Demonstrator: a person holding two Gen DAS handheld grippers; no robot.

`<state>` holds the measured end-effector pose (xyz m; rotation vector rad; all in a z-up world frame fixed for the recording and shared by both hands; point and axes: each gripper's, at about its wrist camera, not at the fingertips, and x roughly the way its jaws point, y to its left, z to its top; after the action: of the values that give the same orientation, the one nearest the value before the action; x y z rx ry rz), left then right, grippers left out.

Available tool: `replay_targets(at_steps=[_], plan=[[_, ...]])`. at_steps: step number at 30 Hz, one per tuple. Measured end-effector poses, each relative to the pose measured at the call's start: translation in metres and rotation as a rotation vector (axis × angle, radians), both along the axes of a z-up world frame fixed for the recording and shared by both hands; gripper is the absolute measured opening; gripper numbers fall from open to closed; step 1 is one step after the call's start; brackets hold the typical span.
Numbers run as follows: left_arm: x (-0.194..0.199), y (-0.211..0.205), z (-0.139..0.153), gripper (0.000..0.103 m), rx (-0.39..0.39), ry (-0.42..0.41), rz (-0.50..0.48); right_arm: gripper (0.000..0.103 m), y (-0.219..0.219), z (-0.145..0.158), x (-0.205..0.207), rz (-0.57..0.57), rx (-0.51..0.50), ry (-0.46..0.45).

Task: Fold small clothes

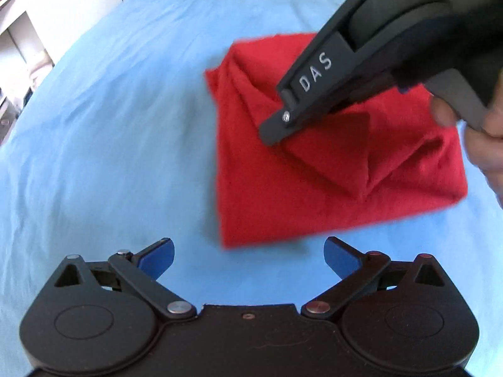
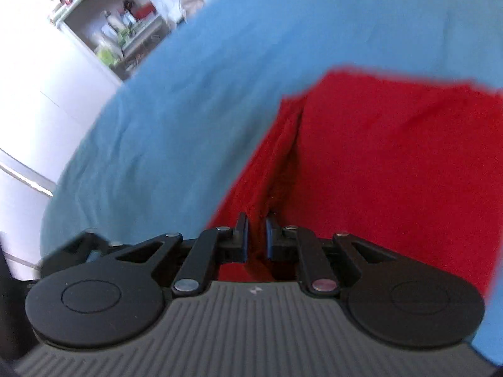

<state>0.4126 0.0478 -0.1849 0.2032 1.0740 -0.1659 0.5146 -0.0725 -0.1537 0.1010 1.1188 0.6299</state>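
Left wrist view: a soft, fuzzy red folded garment lies rumpled on the smooth light-blue bedsheet. Black left gripper hangs spread wide, empty. Black right gripper pinches a raised fold of the garment.

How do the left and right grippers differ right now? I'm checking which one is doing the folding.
The left gripper has its jaws spread wide with nothing between them; the right gripper has its jaws nearly together, pinching a fold of the red garment. The left gripper hangs short of the garment's near edge, over the blue sheet; the right gripper is over the garment itself. Both are black with blue pads and point downward.
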Motion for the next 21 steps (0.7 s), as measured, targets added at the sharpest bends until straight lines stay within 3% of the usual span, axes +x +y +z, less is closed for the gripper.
replay_targets(at_steps=[2,4,5,6,8,11,14,18,21], plan=[[-0.007,0.008,-0.003,0.103,-0.019,0.001,0.008,0.028,0.004,-0.002,-0.001,-0.01,-0.006,-0.027],[-0.01,0.011,0.0,0.103,-0.041,-0.007,0.016,0.039,-0.001,0.006,-0.007,-0.006,0.009,-0.058],[-0.012,0.011,0.003,0.103,-0.053,-0.016,0.016,0.061,-0.002,0.013,-0.012,-0.001,0.015,-0.076],[-0.014,0.01,0.009,0.103,-0.068,-0.031,0.014,0.074,-0.006,0.021,-0.014,0.0,0.024,-0.091],[-0.02,0.009,0.022,0.102,-0.115,-0.062,0.003,0.086,-0.018,0.045,-0.024,-0.012,0.069,-0.16],[-0.018,0.0,0.037,0.101,-0.214,-0.074,-0.012,0.092,-0.054,0.08,-0.043,-0.1,0.066,-0.259],[-0.005,-0.009,0.04,0.09,-0.283,-0.061,0.006,0.094,-0.098,0.092,-0.067,-0.234,0.004,-0.314],[0.016,-0.015,0.038,0.08,-0.344,-0.051,0.1,0.094,-0.139,0.073,-0.095,-0.352,-0.074,-0.294],[0.029,-0.01,0.034,0.066,-0.389,-0.025,0.177,0.094,-0.151,0.048,-0.114,-0.359,-0.133,-0.247]])
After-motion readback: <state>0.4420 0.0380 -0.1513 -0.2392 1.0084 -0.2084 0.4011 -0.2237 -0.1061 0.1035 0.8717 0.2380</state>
